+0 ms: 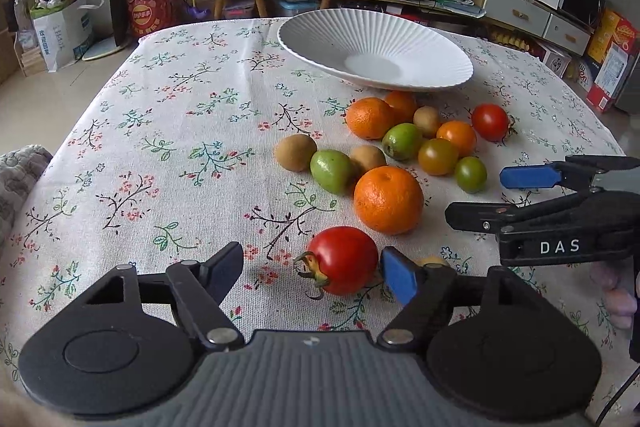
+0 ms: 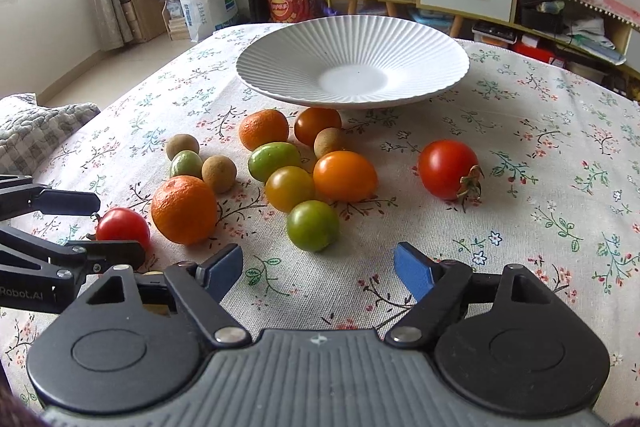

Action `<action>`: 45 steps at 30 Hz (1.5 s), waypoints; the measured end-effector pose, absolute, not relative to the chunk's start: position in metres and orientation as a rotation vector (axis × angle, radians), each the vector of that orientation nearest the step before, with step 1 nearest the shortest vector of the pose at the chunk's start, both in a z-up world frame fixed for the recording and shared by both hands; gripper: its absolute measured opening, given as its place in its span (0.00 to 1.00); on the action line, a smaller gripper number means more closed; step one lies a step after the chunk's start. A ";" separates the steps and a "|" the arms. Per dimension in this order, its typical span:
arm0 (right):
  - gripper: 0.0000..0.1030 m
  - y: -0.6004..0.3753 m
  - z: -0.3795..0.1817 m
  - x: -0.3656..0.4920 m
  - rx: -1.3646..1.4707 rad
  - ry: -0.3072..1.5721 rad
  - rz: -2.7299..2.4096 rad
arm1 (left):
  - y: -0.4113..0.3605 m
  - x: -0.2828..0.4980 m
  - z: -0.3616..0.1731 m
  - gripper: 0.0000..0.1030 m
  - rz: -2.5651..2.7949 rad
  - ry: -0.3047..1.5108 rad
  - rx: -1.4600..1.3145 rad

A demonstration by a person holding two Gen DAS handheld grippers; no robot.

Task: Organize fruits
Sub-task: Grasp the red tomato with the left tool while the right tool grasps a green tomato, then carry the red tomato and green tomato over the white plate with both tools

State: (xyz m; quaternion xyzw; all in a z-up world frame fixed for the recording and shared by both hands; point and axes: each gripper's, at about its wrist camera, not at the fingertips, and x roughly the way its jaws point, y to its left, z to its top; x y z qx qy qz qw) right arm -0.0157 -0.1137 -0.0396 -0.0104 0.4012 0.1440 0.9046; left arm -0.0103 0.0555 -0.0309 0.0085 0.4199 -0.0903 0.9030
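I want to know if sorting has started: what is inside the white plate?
Nothing: the white plate shows only its bare ribbed surface in both views. All the fruit lies on the tablecloth in front; the cloth under the plate is hidden.

Two low wrist views facing the plate (image 1: 376, 51) — shared fruit cluster, close.

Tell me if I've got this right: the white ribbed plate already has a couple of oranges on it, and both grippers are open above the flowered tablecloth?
Not quite. The white ribbed plate holds nothing, as the right wrist view shows; the oranges lie on the flowered tablecloth in front of it. The rest stands: the left gripper and right gripper are both open.
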 end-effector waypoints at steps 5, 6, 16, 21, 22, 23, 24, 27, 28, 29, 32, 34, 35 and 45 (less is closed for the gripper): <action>0.68 -0.114 -0.040 -0.014 -0.025 0.814 0.301 | 0.057 -0.012 -0.032 0.54 -0.202 0.886 -0.006; 0.67 -0.115 -0.040 -0.014 -0.025 0.812 0.299 | 0.057 -0.012 -0.032 0.54 -0.204 0.885 -0.006; 0.47 -0.113 -0.040 -0.011 -0.039 0.784 0.295 | 0.055 -0.012 -0.032 0.40 -0.203 0.876 0.015; 0.37 -0.113 -0.039 -0.009 -0.038 0.778 0.298 | 0.055 -0.010 -0.032 0.30 -0.200 0.868 0.019; 0.34 -0.113 -0.039 -0.009 -0.039 0.777 0.300 | 0.055 -0.011 -0.032 0.28 -0.200 0.868 0.019; 0.33 -0.112 -0.039 -0.010 -0.043 0.776 0.301 | 0.055 -0.011 -0.032 0.28 -0.200 0.869 0.019; 0.32 -0.112 -0.039 -0.010 -0.047 0.774 0.302 | 0.055 -0.011 -0.032 0.28 -0.201 0.868 0.019; 0.28 -0.111 -0.039 -0.010 -0.056 0.772 0.304 | 0.056 -0.010 -0.032 0.28 -0.201 0.868 0.019; 0.26 -0.111 -0.039 -0.010 -0.056 0.771 0.305 | 0.056 -0.010 -0.032 0.28 -0.201 0.868 0.019; 0.24 -0.111 -0.039 -0.009 -0.056 0.770 0.305 | 0.056 -0.010 -0.032 0.28 -0.201 0.868 0.021; 0.24 -0.110 -0.038 -0.009 -0.054 0.771 0.305 | 0.055 -0.010 -0.031 0.28 -0.200 0.867 0.025; 0.24 -0.110 -0.038 -0.009 -0.056 0.772 0.305 | 0.055 -0.009 -0.031 0.28 -0.196 0.865 0.025; 0.24 -0.110 -0.038 -0.009 -0.056 0.773 0.305 | 0.055 -0.009 -0.030 0.28 -0.195 0.863 0.024; 0.24 -0.110 -0.031 -0.010 -0.044 0.775 0.305 | 0.056 -0.002 -0.020 0.28 -0.192 0.839 0.009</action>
